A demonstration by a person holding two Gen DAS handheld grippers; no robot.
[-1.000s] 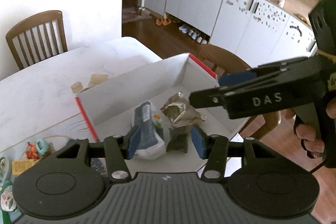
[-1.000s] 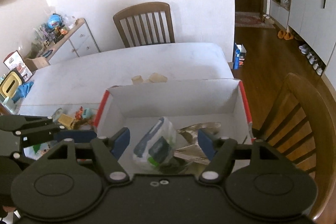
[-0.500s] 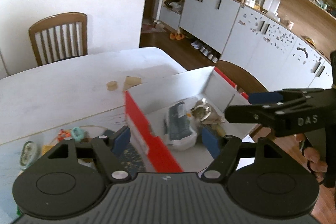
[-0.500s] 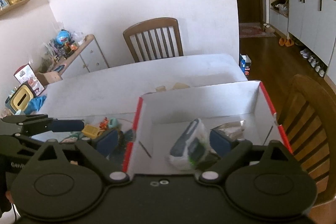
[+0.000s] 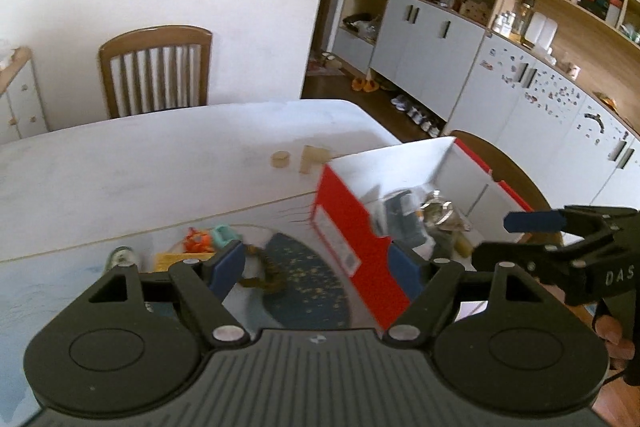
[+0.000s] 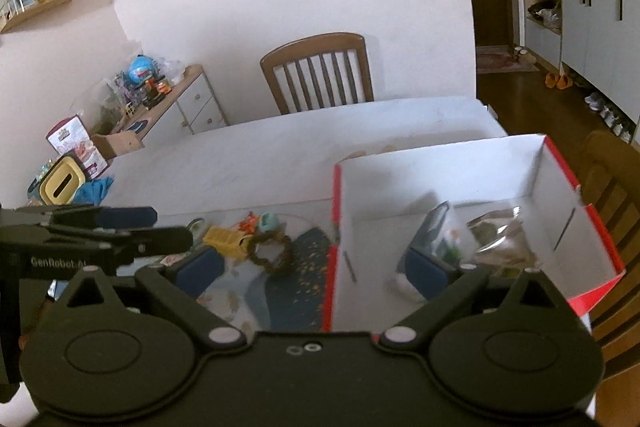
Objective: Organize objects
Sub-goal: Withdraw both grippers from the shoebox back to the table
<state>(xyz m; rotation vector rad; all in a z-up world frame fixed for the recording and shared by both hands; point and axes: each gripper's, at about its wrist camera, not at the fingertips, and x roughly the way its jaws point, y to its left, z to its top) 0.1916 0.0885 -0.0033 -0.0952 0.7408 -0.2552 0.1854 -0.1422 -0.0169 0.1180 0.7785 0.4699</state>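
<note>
A red and white open box (image 5: 348, 227) (image 6: 448, 179) stands on the table's right side. Inside lie a white-blue packet (image 6: 434, 227) (image 5: 402, 211) and a crumpled silver foil bag (image 6: 498, 235) (image 5: 438, 209). Left of the box, on a blue patterned mat (image 6: 292, 291), lie a brown braided ring (image 6: 272, 255) (image 5: 264, 267), a yellow piece (image 6: 224, 241), an orange toy (image 5: 196, 238) and a teal toy (image 5: 221, 233) (image 6: 269, 221). My left gripper (image 5: 316, 269) (image 6: 132, 227) is open and empty, astride the box's left wall. My right gripper (image 6: 316, 273) (image 5: 532, 223) is open and empty, also astride that wall.
Two small tan wooden pieces (image 5: 298, 158) lie on the white table (image 5: 140, 163) behind the box. Wooden chairs stand at the far side (image 6: 320, 75) and at the right (image 6: 608, 195). A sideboard with toys (image 6: 160, 95) is at the left, cabinets (image 5: 480, 67) at the right.
Both grippers have swung left, from over the box's inside to over its left wall and the loose objects beside it. Both stay open and empty.
</note>
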